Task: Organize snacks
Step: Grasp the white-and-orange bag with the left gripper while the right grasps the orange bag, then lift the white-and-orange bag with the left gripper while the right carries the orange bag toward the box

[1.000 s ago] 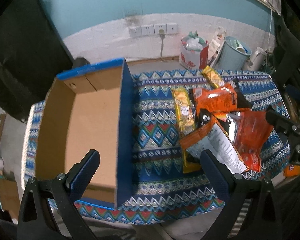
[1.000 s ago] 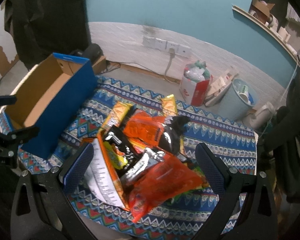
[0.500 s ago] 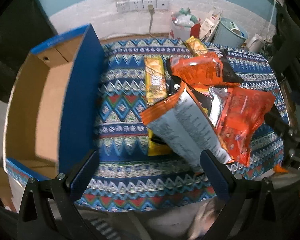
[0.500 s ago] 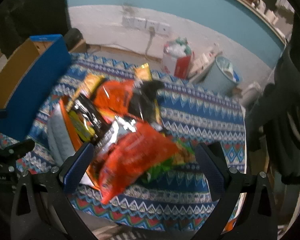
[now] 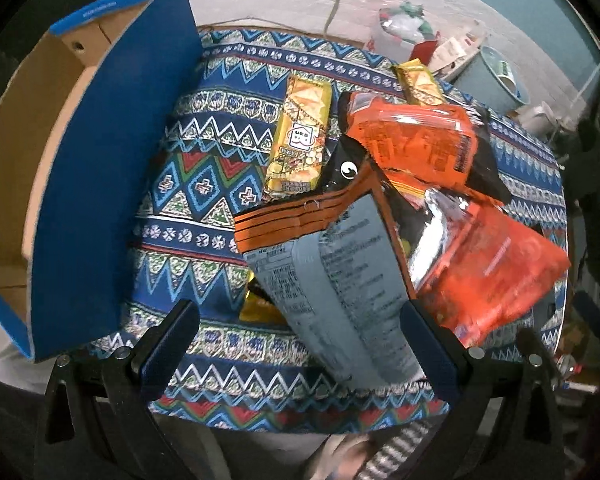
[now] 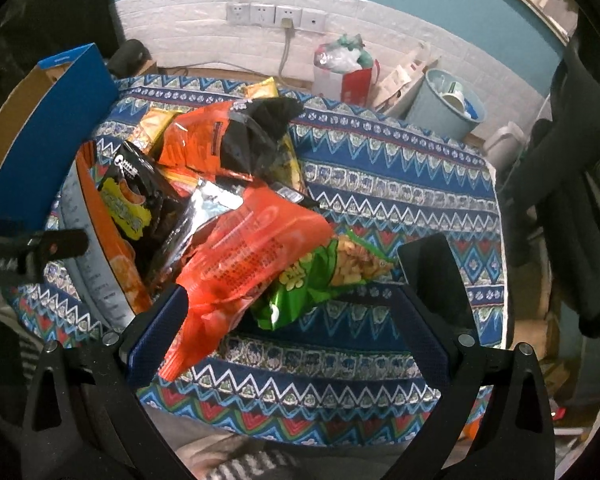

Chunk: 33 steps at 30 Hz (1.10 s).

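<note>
Left gripper (image 5: 300,334): fingers spread wide and empty. It has swung off the box and come down over the near end of the snack pile, so a first pick looks close.
Right gripper (image 6: 296,316): also spread wide, holding nothing. It has dropped closer, its left finger now against the pile's near edge.
Grey-backed orange bag (image 5: 340,280): nearest packet of the pile, lying label side up between the left gripper's fingers; smooth, flat, printed film.
Red-orange bag (image 6: 248,256): right side of the pile, crinkly, glossy, puffed.
Green bag (image 6: 324,276): tucked under the pile's right edge, shiny foil.
Yellow packets (image 5: 298,140): far side of the pile, slim and rectangular.
Cardboard box (image 5: 100,176): left of the pile, blue outside, plain brown inside, nothing seen in it; no snack has been sorted yet.
Tablecloth (image 5: 204,184): under the pile, woven zigzag pattern.
</note>
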Motion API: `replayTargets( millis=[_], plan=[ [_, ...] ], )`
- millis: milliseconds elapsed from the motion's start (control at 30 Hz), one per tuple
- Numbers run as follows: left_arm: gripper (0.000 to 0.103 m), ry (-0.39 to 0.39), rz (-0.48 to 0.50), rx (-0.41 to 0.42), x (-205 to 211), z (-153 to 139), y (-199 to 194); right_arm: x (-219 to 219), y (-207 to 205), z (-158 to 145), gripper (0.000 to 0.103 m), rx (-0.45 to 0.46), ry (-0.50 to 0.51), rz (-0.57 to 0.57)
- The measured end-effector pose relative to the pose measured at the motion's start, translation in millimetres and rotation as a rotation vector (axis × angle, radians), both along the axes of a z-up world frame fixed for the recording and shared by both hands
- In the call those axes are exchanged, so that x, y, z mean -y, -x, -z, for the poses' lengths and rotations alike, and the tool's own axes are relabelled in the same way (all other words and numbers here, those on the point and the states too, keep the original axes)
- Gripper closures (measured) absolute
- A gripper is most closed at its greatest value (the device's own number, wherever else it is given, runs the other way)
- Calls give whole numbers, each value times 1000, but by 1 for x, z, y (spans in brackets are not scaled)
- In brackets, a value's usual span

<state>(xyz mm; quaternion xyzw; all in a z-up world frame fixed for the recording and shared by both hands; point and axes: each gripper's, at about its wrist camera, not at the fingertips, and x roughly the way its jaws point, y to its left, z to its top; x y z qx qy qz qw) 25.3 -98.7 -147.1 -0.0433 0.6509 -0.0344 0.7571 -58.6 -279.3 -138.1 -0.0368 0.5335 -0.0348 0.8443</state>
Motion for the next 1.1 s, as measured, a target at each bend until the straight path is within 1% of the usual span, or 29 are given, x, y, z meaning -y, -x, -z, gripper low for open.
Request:
replayTargets(
  millis=[133,267,367,433,467,533,600,633,667,700,800,867,900,933,967,1000,1067,1100],
  plan=[
    [2,18,-16,-37,4,13,-7,1,-3,8,4,-19,-23,6],
    [2,3,9,-72,14,27,-10,3,-7,14,4,-27,-50,11],
    [2,4,27,-87,18,34,-10,6,-11,24,4,-47,-104,29],
    [14,27,27,-90,18,38,-9,8,-15,31,4,-67,-143,47],
    [22,38,23,-92,18,42,-7,9,-17,35,4,-78,-168,60],
    [26,51,22,-82,17,42,-5,10,-21,41,3,-91,-193,71],
    [41,80,31,-79,16,42,-4,9,-25,46,4,-99,-210,79],
    [45,90,34,-83,16,42,-4,8,-27,49,4,-102,-215,80],
    [55,116,39,-86,14,42,-4,6,-30,52,4,-108,-221,81],
    [62,132,43,-89,14,42,-4,6,-31,54,4,-112,-226,82],
    [67,137,64,-77,8,40,1,-2,-38,63,5,-128,-241,78],
    [67,146,72,-65,5,34,1,-5,-43,68,8,-136,-240,79],
    [68,151,75,-63,1,31,1,-8,-46,70,9,-134,-228,82],
    [68,153,78,-60,-1,29,0,-10,-48,70,12,-129,-211,82],
    [68,154,82,-55,-4,26,2,-11,-49,70,17,-127,-200,83],
    [68,152,87,-46,-11,22,3,-12,-51,70,19,-123,-194,84],
    [68,143,97,-26,-17,17,3,-10,-51,67,33,-115,-185,87],
    [68,137,101,-18,-18,14,5,-8,-49,64,38,-108,-174,92]
  ],
)
